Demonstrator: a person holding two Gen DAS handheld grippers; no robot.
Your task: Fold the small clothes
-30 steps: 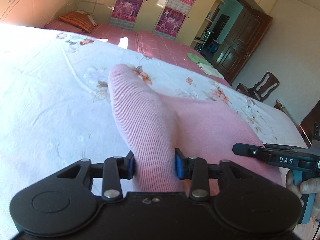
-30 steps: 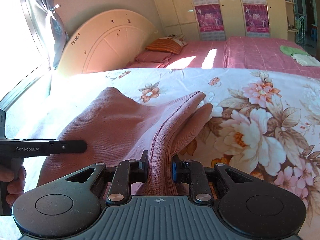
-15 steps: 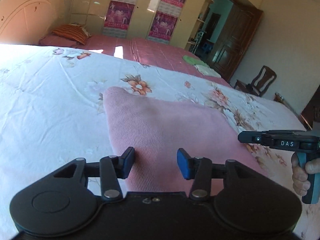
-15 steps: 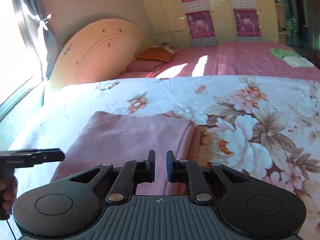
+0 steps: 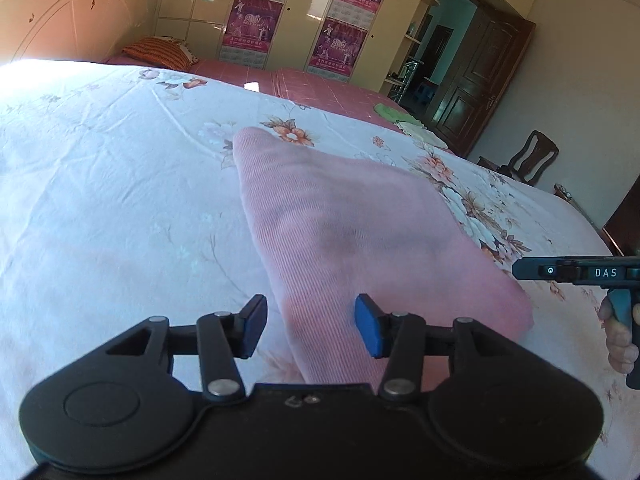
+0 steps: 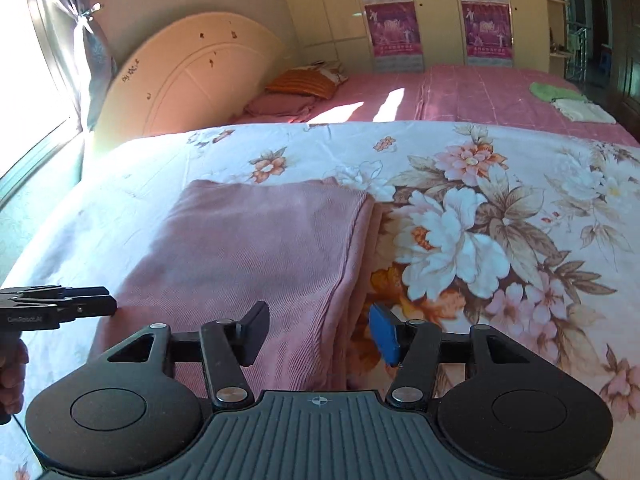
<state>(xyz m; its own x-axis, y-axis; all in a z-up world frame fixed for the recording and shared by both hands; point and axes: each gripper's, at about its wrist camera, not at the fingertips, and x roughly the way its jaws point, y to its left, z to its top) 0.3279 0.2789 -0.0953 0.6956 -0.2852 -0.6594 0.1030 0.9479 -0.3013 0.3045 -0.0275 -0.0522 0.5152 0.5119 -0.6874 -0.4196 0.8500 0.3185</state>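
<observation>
A pink ribbed knit garment (image 5: pixel 360 232) lies folded flat on the floral bedsheet (image 5: pixel 100 200); it also shows in the right wrist view (image 6: pixel 248 248). My left gripper (image 5: pixel 310 326) is open and empty, above the garment's near left edge. My right gripper (image 6: pixel 318 332) is open and empty, above the garment's near right edge, where stacked layers show. Each gripper shows in the other's view: the right one (image 5: pixel 576 272) at the far right, the left one (image 6: pixel 60 306) at the far left.
A second bed with a pink checked cover (image 6: pixel 480 92) lies beyond, with an orange pillow (image 6: pixel 304 82) and green and white folded cloths (image 6: pixel 568 100). A headboard (image 6: pixel 192 80), wardrobes, a dark door (image 5: pixel 480 80) and a wooden chair (image 5: pixel 528 160) stand around.
Both grippers were shut on the pink garment's raised edges a second ago. They let go, the garment dropped flat into a fold, and both jaws opened wider while drawing back.
</observation>
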